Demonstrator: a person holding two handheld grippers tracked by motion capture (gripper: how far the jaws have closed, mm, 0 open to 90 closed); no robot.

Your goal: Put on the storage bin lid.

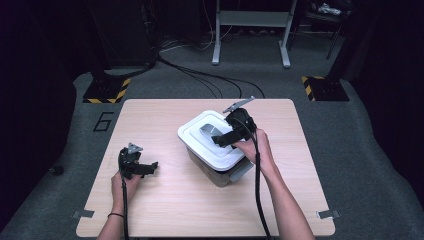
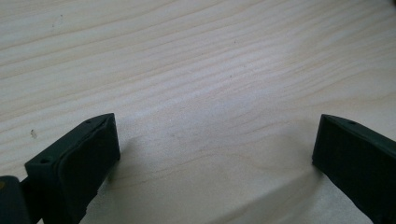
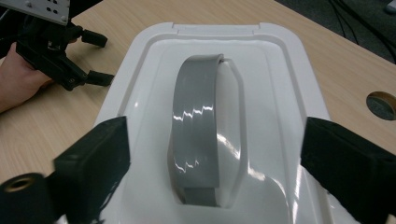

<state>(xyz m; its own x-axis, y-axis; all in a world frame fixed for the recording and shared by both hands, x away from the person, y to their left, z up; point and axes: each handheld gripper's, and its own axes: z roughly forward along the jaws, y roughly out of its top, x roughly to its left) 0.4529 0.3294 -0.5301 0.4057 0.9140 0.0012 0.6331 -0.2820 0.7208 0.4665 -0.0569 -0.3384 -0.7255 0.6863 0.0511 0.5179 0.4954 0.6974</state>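
At about 8 o'clock on the pale wooden bench: the left gripper, black, held low in the person's left hand, fingers spread wide with nothing between them but bare wood grain. Open bench all round it, toward the near edge and toward the left edge alike; well apart from the container at its 2 o'clock.

Near the middle, slightly toward 1 o'clock: the white plastic lidded container with grey lower body, set at an angle to the bench edges, a grey latch at its near-right corner. On the lid, in a sunken recess, the grey arched carrying handle, lying along the lid's length.

Directly over the lid: the right gripper, held in the right hand, fingers released and wide, one on each side of the handle, neither touching it. Beyond the container at 3 o'clock, free wood out to the right edge, with a small round hole in the top.
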